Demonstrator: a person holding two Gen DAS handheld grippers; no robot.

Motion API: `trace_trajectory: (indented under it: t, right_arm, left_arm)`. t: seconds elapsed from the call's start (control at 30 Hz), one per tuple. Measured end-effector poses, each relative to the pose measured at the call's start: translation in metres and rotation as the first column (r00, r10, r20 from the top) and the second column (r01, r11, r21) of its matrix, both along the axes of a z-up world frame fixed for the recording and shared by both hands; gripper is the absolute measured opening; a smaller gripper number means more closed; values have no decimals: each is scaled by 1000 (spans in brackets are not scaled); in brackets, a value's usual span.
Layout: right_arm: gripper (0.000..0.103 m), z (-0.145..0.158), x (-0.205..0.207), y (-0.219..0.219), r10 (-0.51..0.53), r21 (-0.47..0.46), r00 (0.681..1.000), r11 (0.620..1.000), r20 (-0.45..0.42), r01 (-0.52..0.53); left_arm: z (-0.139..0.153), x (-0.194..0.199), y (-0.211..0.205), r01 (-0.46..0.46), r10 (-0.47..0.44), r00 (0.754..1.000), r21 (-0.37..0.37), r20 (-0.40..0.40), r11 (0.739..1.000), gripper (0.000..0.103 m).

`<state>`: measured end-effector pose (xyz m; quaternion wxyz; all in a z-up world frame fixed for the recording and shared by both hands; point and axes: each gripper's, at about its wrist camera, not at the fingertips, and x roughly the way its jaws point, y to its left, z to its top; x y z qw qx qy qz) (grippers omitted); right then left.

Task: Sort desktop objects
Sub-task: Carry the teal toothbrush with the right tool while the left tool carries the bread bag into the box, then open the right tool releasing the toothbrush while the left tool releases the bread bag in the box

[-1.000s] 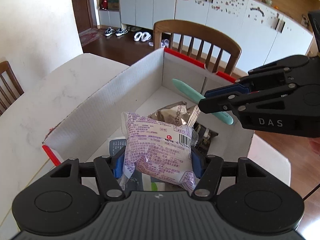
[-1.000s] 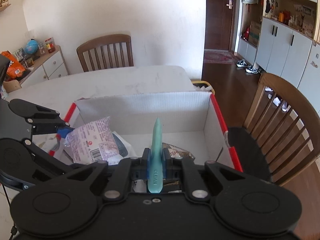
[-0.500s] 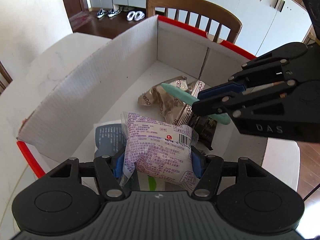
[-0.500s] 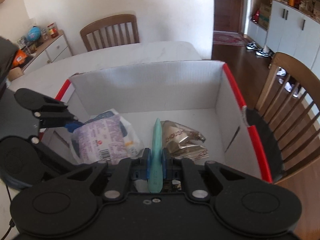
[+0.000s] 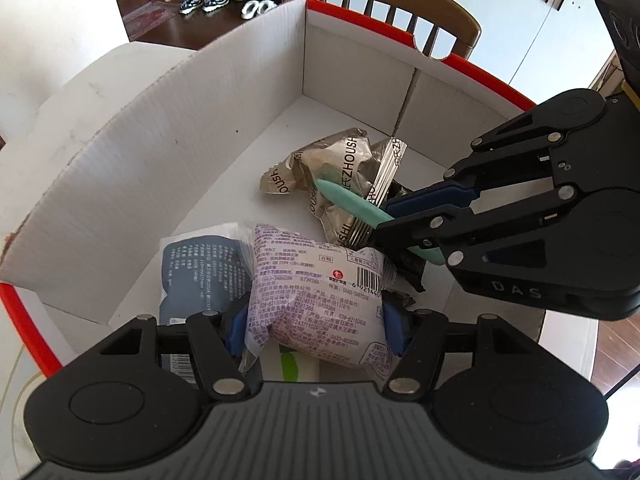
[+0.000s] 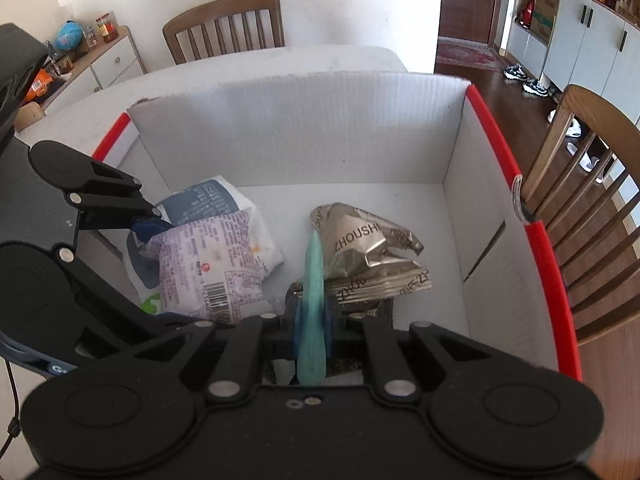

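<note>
Both grippers hang tilted down over the open cardboard box, the one with white walls and a red rim, which sits on the pale table. Left gripper is clamped on a purple-printed snack packet, its blue pads pressing the packet's two sides, jaws about half apart because of the packet's width. That packet hangs over the box's near left corner, just above a blue-and-white pouch lying on the box floor. Right gripper is closed tight on a slim mint-green tool (some sort of tapered plastic stick; I cannot tell what exactly), which pokes forward past the fingertips. Its pointed end reaches over a crumpled gold foil bag that lies near the middle of the box floor, toward the right wall. A darker wrapper shows beneath the foil bag's near edge. Wooden chairs stand at the table's far and right sides.
</note>
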<state>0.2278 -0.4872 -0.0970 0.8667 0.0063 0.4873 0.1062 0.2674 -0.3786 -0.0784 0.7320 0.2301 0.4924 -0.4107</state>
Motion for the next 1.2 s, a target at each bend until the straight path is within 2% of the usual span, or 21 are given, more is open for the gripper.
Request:
trace_trajectory:
  t: [0.17,0.23,0.3,0.47,0.8,0.87,0.93,1.1,1.2]
  right_arm:
    - [11,-2,3,3,3,-1,1000,1000,-10,-3]
    - [17,-2,3,3,3,1,1000,1000,-12,-3]
    - [21,-1,5,3,-6,-3,1000,1000,-12,6]
    - [22,0,4,0,-10,-2,1000,1000,-7,10]
    - [29,16,-1,-10,-31,25,999,999,20,31]
    - [33,19,-2,-12,-32,32,999,999,21,32]
    - [46,23,-5,-13,-33,39,999,999,26,32]
    - [46,33,-9,-14,-28,41,998,999,51,26]
    - [53,38,-12,-15,-29,52,998,998,60,26]
  left_arm:
    - [-2,2,-4,2,-2,1000,9,-22,1000,66]
    - [-3,1,-5,12,-11,1000,9,-25,1000,66]
    - [-3,-1,-6,20,-20,1000,12,-15,1000,69]
    - [0,-1,-5,15,-15,1000,6,-2,1000,73]
    - [12,-5,4,9,-8,999,-36,37,999,77]
    - [16,-5,8,1,1,1000,-63,31,998,82]
    - [20,-5,10,-6,8,1000,-86,27,996,83]
    - [30,-10,17,-11,15,999,-132,29,991,83]
    - [34,-15,21,-19,23,999,-151,26,988,86]
